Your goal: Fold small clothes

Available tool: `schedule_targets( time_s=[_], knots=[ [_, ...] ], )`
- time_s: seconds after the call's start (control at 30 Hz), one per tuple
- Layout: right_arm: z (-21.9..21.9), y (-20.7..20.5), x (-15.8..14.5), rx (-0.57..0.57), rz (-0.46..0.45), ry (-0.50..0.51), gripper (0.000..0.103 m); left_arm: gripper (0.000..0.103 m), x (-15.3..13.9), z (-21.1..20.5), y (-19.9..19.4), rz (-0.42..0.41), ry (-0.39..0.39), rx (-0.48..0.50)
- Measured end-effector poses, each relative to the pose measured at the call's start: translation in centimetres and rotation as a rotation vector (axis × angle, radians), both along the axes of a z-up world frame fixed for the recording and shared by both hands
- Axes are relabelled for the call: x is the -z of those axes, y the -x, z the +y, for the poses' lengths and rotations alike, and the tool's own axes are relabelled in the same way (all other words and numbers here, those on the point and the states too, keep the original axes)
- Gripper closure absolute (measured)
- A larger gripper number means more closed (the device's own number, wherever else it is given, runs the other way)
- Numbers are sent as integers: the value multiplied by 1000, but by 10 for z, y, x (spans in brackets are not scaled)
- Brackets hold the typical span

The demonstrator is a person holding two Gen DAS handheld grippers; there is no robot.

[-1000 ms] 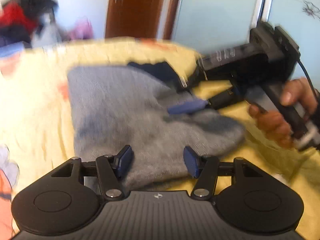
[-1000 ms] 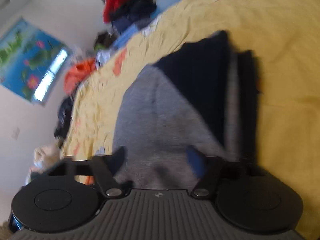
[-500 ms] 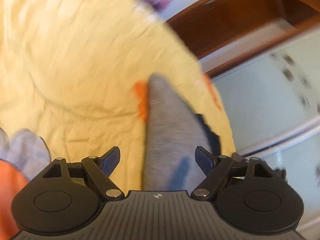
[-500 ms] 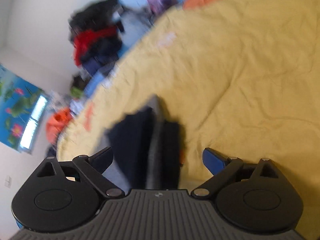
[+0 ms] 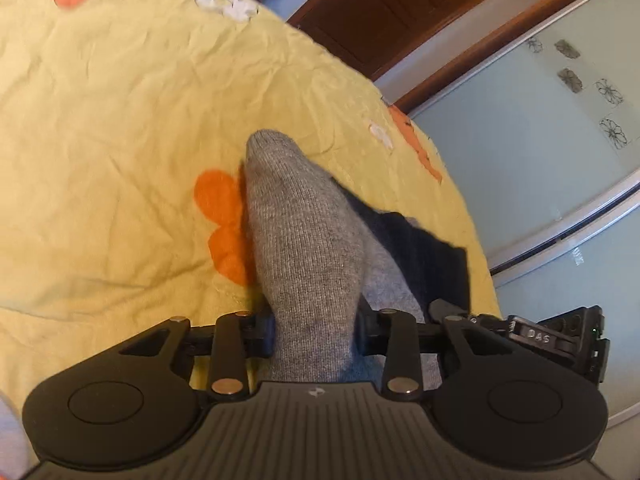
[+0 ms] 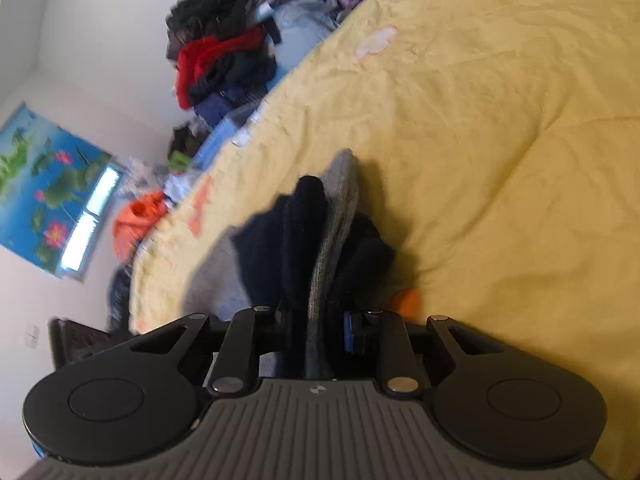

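A small grey knit garment (image 5: pixel 304 240) with a dark navy band (image 5: pixel 416 252) lies on a yellow bedspread (image 5: pixel 120 120). My left gripper (image 5: pixel 316 328) is shut on a bunched grey part of it, which fills the gap between the fingers. My right gripper (image 6: pixel 316 328) is shut on the garment's (image 6: pixel 332 240) navy and grey edge, with dark folds (image 6: pixel 296 232) standing up between the jaws. Part of the right gripper's body (image 5: pixel 560 336) shows at the right in the left wrist view, close beside the left one.
The yellow bedspread has orange and white flower prints (image 5: pixel 224 220). A pile of dark and red clothes (image 6: pixel 224 60) sits beyond the bed's far edge, with more clothes (image 6: pixel 140 220) along it. A brown door (image 5: pixel 400 12) and pale wardrobe panels (image 5: pixel 540 140) stand behind the bed.
Both grippers were open a second ago, over the flat garment. They have swung round to its edges and closed on the cloth, which is now bunched up between the fingers.
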State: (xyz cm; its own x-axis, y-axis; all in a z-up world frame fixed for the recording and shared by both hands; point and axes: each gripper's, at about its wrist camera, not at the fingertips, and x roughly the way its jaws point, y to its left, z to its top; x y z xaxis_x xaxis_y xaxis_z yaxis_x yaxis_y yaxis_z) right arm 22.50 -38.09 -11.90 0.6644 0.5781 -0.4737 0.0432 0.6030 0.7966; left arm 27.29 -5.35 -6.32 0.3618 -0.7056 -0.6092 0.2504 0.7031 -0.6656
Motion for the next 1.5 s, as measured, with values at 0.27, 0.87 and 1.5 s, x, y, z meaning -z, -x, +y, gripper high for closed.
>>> schedule_targets(
  time_s=[0.27, 0.87, 1.5],
  knots=[
    [65, -40, -33, -73, -60, -86, 76, 69, -56, 82, -30, -62, -75, -83],
    [98, 27, -11, -266, 87, -28, 32, 52, 10, 142, 84, 89, 71, -57],
    [106, 128, -26, -203, 37, 84, 37, 49, -30, 156, 170, -81, -225, -114]
  ],
)
